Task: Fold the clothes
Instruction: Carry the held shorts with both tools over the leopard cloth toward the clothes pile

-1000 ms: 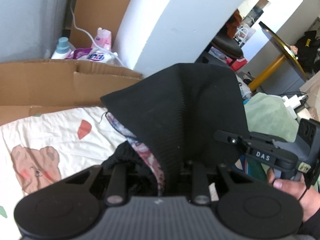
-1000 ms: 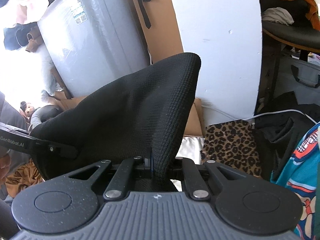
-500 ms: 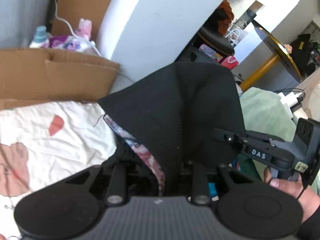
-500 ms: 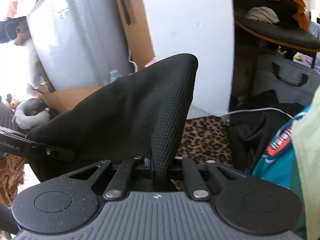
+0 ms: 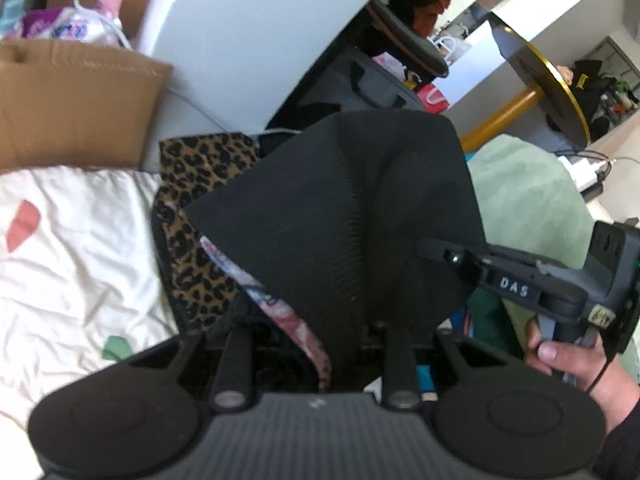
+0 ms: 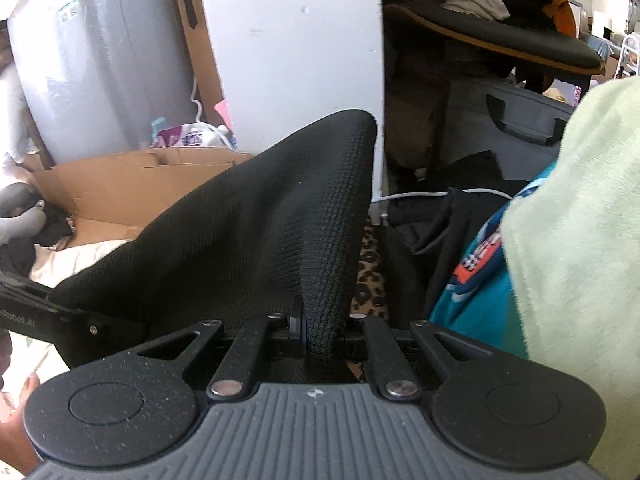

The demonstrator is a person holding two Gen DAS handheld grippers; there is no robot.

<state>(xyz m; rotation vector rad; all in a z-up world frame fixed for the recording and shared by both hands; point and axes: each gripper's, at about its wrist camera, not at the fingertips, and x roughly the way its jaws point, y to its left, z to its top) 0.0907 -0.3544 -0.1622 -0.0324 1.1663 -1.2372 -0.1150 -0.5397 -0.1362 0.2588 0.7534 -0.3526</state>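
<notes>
A black knit garment (image 5: 344, 216) hangs stretched between both grippers. My left gripper (image 5: 320, 344) is shut on a thick bunch of it, with a patterned pink lining (image 5: 288, 316) showing at the fold. My right gripper (image 6: 322, 328) is shut on another edge of the same black garment (image 6: 256, 232). In the left wrist view the right gripper (image 5: 536, 280) appears at the right, held by a hand (image 5: 576, 364). The fingertips of both grippers are hidden by the cloth.
A white printed sheet (image 5: 68, 240) lies at the left, with a leopard-print cloth (image 5: 196, 208) beside it. A pale green garment (image 6: 580, 240) and a teal one (image 6: 476, 292) are piled at the right. Cardboard (image 6: 132, 188), a white pillar (image 6: 292, 48) and a chair (image 6: 500, 36) stand behind.
Both grippers have come down and across with the black garment still held. The leopard-print cloth and the green pile now sit closer below; the cardboard and bottles slid up and left.
</notes>
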